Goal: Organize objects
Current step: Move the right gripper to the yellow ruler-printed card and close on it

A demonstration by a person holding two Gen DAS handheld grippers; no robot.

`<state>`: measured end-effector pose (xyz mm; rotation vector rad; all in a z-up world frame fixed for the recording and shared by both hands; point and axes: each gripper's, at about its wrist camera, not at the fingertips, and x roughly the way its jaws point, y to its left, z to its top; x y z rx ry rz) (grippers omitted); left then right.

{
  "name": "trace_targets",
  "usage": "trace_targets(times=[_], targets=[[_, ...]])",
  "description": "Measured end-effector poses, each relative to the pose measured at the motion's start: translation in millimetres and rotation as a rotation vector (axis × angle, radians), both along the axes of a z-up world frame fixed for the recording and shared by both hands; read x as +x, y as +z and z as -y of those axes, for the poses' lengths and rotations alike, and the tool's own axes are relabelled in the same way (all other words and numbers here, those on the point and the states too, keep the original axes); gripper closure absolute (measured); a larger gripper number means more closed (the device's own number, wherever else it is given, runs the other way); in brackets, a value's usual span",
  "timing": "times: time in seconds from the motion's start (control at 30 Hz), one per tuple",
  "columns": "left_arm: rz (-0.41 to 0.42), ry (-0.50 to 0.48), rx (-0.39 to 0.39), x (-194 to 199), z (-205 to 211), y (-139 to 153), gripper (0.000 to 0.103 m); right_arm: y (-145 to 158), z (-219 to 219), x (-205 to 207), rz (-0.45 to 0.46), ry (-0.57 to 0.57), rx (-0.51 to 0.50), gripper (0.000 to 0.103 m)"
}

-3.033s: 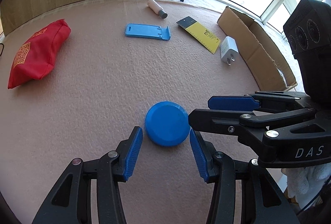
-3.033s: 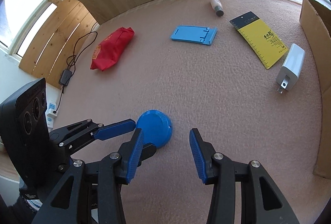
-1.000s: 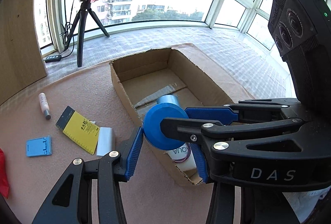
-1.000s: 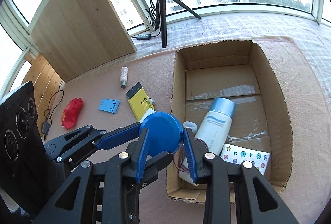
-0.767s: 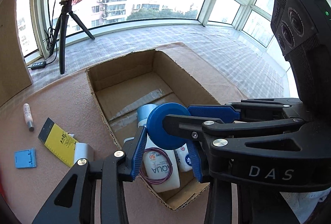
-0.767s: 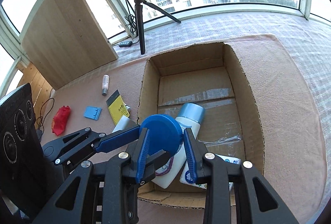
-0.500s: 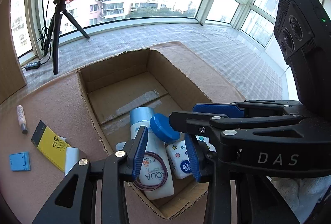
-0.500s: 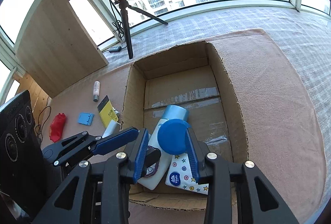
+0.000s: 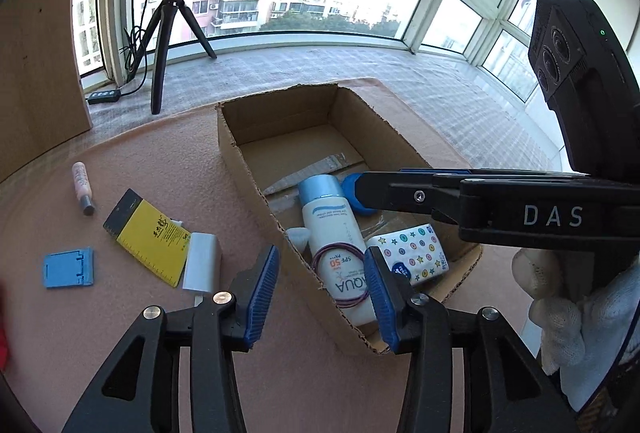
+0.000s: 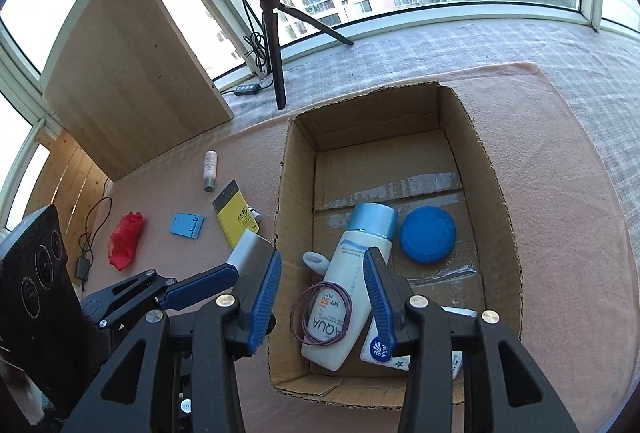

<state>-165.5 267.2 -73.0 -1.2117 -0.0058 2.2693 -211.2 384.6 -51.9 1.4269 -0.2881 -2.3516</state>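
The round blue disc (image 10: 427, 234) lies flat on the floor of the open cardboard box (image 10: 496, 193), beside the cap of a white sunscreen bottle (image 10: 352, 285). In the left wrist view the disc (image 9: 352, 193) is half hidden behind the other tool's arm. My right gripper (image 10: 322, 295) hangs open above the near end of the box, over the bottle, holding nothing. My left gripper (image 9: 320, 289) is open too, over the box's near left corner (image 9: 248, 169). A purple hair band (image 10: 322, 313) rests on the bottle, and a star-patterned tissue pack (image 9: 412, 257) lies next to it.
On the pink mat left of the box lie a white charger (image 9: 202, 267), a yellow ruler card (image 9: 146, 235), a blue phone stand (image 9: 68, 267), a small tube (image 9: 82, 191) and a red pouch (image 10: 126, 239). A ring-light tripod (image 10: 276, 45) stands behind. A gloved hand (image 9: 576, 317) holds the right tool.
The blue disc, held between the right gripper's fingers a second ago, was let go and now lies in the box. Both grippers have pulled back slightly and stand wider.
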Motion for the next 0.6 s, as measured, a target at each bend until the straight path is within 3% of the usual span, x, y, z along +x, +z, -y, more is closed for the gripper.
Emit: trace_targets(times=[0.33, 0.6], targets=[[0.04, 0.148, -0.034, 38.6, 105.2, -9.0, 0.044, 8.5, 75.9, 1.0, -0.043, 0.147, 0.023, 0.044], [0.073, 0.254, -0.011, 70.1, 172.4, -15.6, 0.033, -13.1, 137.5, -21.4, -0.018, 0.23, 0.118, 0.042]])
